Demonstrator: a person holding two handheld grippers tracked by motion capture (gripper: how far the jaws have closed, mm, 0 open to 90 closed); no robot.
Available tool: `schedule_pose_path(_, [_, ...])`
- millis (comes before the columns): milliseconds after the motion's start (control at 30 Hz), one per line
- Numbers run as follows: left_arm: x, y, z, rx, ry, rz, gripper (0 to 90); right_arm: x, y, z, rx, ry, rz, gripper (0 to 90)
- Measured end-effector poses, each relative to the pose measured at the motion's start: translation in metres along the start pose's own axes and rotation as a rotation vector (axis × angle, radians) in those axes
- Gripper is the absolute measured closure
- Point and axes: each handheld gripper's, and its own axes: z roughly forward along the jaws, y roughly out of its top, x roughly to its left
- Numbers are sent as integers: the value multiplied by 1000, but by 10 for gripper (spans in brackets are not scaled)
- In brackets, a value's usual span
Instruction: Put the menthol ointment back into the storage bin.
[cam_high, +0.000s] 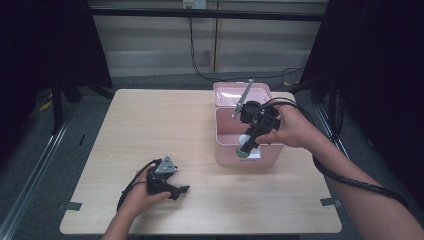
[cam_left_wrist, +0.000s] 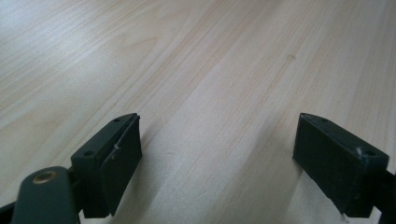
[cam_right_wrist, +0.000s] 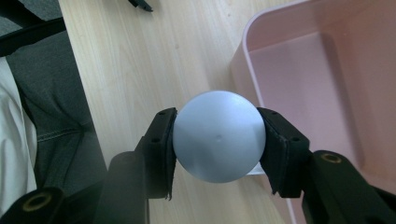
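Observation:
A pink box (cam_high: 223, 131) stands open at the table's right middle, its lid (cam_high: 226, 93) tipped back behind it. My right gripper (cam_high: 247, 145) points down over the box's near edge, shut on a pale round object (cam_high: 244, 151). In the right gripper view the rounded pale object (cam_right_wrist: 217, 144) is pinched between both pads of the right gripper (cam_right_wrist: 218, 119), above the table and beside the pink box's (cam_right_wrist: 303, 60) rim. My left gripper (cam_high: 181, 190) rests low on the table at the front left. In its own view the left gripper (cam_left_wrist: 217, 149) is open over bare wood.
The light wood table (cam_high: 150, 125) has free room across its left and middle. Black frame posts stand at both sides, and cables (cam_high: 200, 70) run on the floor behind. A person's grey trouser leg (cam_right_wrist: 51, 93) shows past the table's edge.

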Motion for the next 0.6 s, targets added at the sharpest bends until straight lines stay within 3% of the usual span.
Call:
schedule_pose_path(300, [0,0,0,0,0,0,148,-10,11,-13,-13,-12,18,506])
schedule_pose_path(600, [0,0,0,0,0,0,149,-26,22,-20,1,-57,33,506])
